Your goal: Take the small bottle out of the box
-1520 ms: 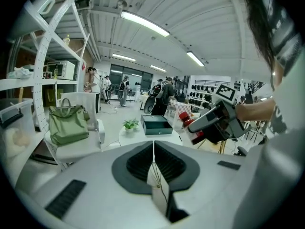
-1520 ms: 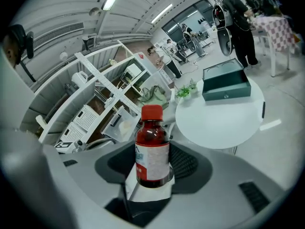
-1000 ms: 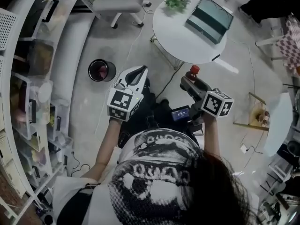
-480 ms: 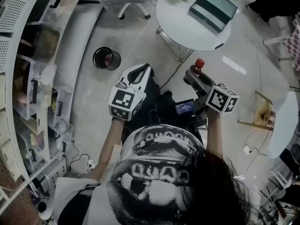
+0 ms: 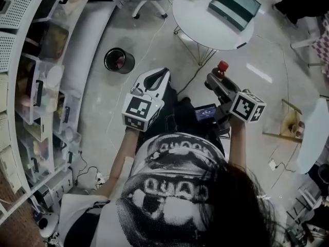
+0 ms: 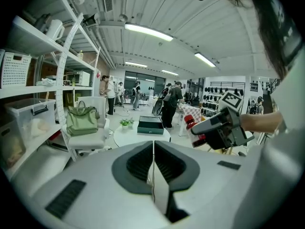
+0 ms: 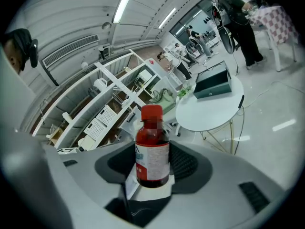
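A small red bottle [image 5: 222,67] with a red cap and white label stands upright between the jaws of my right gripper [image 5: 218,79], which is shut on it. In the right gripper view the bottle [image 7: 152,149] fills the gap of the right gripper [image 7: 152,171]. My left gripper [image 5: 154,77] is held beside it in the air, shut and with nothing in it. The left gripper view shows the left gripper [image 6: 153,148] with its jaws touching. There the bottle [image 6: 192,127] appears to the right. A dark green box [image 5: 234,5] lies on the round white table [image 5: 205,30] ahead.
White shelves [image 5: 36,86] with clear bins run along the left. A black waste bin [image 5: 119,60] stands on the floor. A white chair [image 6: 88,137] carries a green bag [image 6: 82,119]. Cables trail under the table. Several people stand far off in the room.
The right gripper with the bottle has moved slightly up and to the right in the head view. The left gripper has hardly shifted. Both jaw states are unchanged.
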### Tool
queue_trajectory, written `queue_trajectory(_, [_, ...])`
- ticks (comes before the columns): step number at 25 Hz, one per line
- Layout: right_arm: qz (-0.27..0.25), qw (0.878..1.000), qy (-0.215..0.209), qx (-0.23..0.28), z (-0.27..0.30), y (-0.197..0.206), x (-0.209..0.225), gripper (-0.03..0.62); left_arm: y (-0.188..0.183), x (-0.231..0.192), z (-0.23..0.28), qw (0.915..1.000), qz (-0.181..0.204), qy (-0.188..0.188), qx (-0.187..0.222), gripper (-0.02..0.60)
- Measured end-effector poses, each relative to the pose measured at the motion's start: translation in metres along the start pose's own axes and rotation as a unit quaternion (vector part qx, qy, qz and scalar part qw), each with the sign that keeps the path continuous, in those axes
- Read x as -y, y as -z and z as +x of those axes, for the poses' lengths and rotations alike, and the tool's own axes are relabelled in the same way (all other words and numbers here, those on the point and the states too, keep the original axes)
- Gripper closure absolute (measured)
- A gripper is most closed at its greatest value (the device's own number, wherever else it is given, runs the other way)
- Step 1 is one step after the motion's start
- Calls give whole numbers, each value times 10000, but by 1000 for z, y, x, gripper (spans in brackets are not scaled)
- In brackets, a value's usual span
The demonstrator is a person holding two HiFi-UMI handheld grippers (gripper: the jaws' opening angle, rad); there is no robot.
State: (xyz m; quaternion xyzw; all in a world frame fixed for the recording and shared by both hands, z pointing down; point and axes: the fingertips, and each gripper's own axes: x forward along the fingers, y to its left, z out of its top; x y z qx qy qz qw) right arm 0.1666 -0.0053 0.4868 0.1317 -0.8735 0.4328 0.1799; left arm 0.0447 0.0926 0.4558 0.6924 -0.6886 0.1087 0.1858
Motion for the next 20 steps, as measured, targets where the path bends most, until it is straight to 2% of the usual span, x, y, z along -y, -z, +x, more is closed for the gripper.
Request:
queue_trajectory(10, [31,9998,-59,201,-11,-1,-5,373,-4,8,-11,9999,104,23,82,566])
queue_trajectory(20, [143,9988,74,465,-26,-3,6,373,3,10,-17,9999,138,65,61,566])
